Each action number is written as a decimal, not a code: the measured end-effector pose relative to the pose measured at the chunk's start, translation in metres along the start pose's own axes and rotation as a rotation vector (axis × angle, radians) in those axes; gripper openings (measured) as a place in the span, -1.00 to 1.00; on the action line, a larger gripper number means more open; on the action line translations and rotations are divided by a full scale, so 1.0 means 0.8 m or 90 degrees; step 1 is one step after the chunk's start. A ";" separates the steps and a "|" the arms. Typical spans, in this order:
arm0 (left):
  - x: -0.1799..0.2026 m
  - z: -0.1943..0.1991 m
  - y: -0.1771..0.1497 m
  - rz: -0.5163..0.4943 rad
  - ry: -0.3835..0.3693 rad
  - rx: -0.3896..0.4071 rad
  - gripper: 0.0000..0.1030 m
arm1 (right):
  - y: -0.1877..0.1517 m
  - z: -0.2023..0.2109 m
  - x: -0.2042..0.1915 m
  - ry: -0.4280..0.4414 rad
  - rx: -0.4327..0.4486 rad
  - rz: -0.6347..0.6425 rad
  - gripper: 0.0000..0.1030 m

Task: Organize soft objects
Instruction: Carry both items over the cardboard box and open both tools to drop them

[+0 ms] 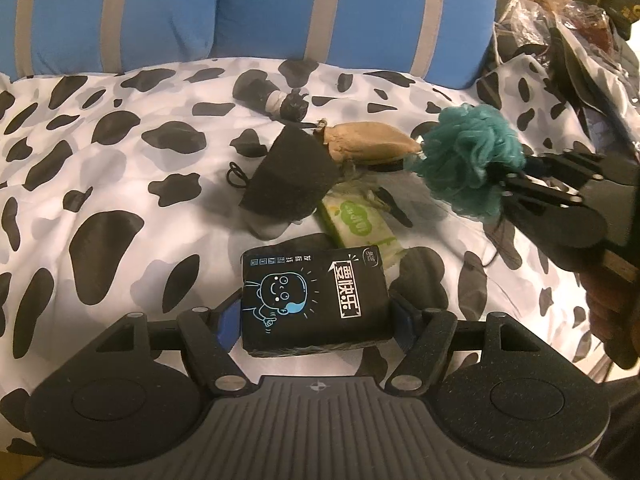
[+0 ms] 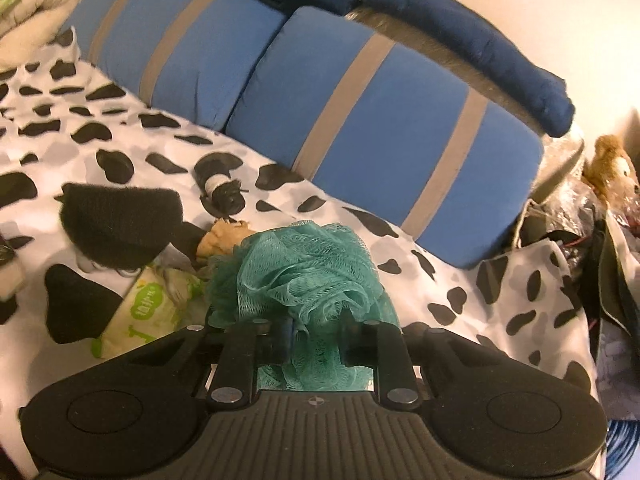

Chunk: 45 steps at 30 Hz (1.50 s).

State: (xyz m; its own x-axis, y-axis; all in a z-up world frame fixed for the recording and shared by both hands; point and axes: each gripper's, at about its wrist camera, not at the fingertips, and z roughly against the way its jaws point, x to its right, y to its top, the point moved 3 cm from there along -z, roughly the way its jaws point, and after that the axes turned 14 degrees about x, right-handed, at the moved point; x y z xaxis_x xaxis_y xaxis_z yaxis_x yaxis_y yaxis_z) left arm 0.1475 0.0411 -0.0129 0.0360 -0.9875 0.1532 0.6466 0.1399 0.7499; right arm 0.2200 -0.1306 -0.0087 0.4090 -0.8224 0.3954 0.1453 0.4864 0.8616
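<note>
Nearest the left wrist camera, the left gripper (image 1: 316, 316) has its jaws set wide on either side of a black tissue pack (image 1: 314, 300), the pads pressing its short ends. The pack looks clamped across its width, probably because that soft block gives enough for a firm hold.

In the right wrist view, the right gripper (image 2: 316, 338) is closed narrowly on a teal mesh bath pouf (image 2: 304, 280), the netting bunched between its fingers; mesh crushes a lot, so the jaws need to be close. From the left view the pouf hangs clear above the cow-print bedspread (image 1: 100, 168).

Toward the bed's middle, near the blue striped pillows (image 1: 120, 12), a black sponge (image 1: 288, 172), a tan pouch (image 1: 368, 142) and a green wipes packet (image 1: 356, 224) remain in a loose heap.
</note>
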 end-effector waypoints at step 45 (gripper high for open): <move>0.047 0.080 -0.119 -0.078 -0.046 -0.124 0.36 | -0.052 0.234 -0.059 0.152 -0.194 -0.275 -0.52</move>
State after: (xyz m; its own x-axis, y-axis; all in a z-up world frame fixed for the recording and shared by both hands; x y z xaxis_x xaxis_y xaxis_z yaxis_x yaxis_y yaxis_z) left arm 0.0387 -0.0049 -0.0375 -0.1017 -0.9876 0.1196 0.7777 -0.0040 0.6286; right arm 0.0259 -0.1672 -0.0038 0.4421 -0.8929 -0.0853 0.5829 0.2137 0.7840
